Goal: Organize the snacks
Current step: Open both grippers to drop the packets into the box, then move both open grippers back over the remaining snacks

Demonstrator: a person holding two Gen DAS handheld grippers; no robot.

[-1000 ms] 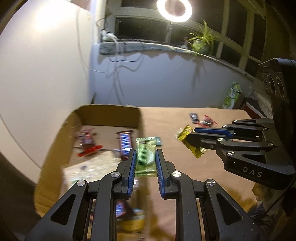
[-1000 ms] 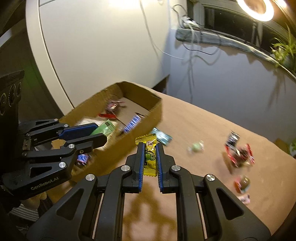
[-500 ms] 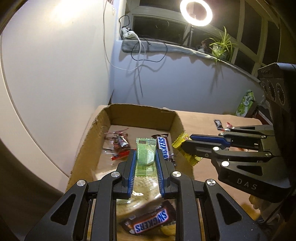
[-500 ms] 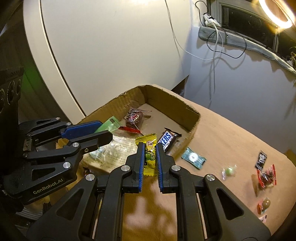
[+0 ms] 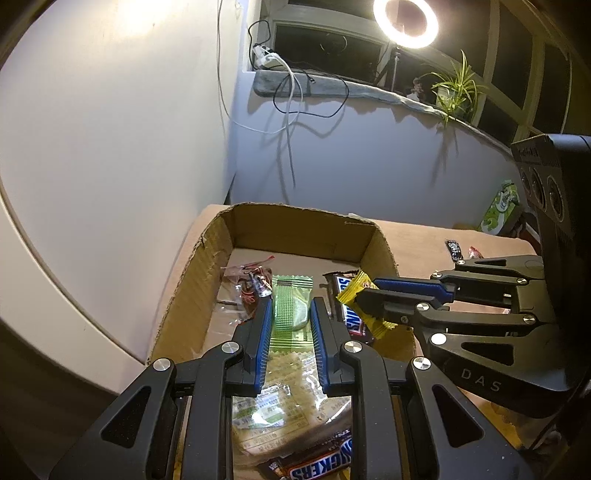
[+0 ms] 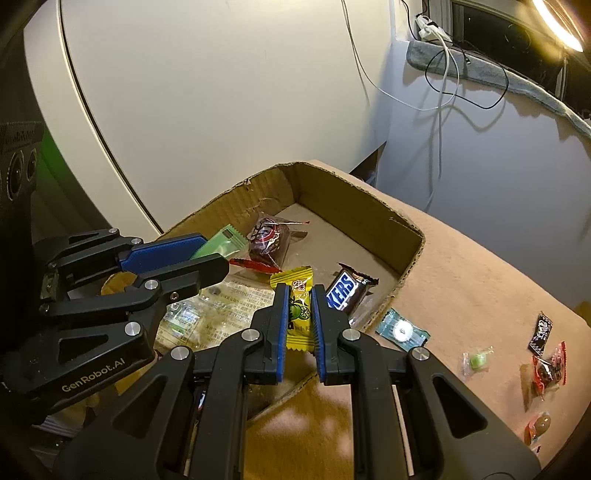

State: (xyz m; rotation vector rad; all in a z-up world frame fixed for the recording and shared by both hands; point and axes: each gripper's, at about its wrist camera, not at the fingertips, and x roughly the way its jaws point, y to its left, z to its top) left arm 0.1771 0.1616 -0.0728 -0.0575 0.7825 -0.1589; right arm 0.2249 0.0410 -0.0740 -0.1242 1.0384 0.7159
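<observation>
Both claws now over box (image 5: pixel 384 243) (open cardboard).

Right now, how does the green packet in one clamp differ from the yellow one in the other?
The green packet is plain and ridged; the yellow packet carries a lime picture. The left gripper holds the green one, the right gripper the yellow one. Both are small sealed packets, pinched above the cardboard box.

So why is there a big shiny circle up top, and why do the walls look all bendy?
Left wrist view: the circle is a ring light, glowing so bright it glares and throws cable shadows on the wall. Right wrist view: only its edge shows, washed out in the top corner. Both views: a fisheye lens curves straight edges; the cardboard box stays fairly sharp.
</observation>
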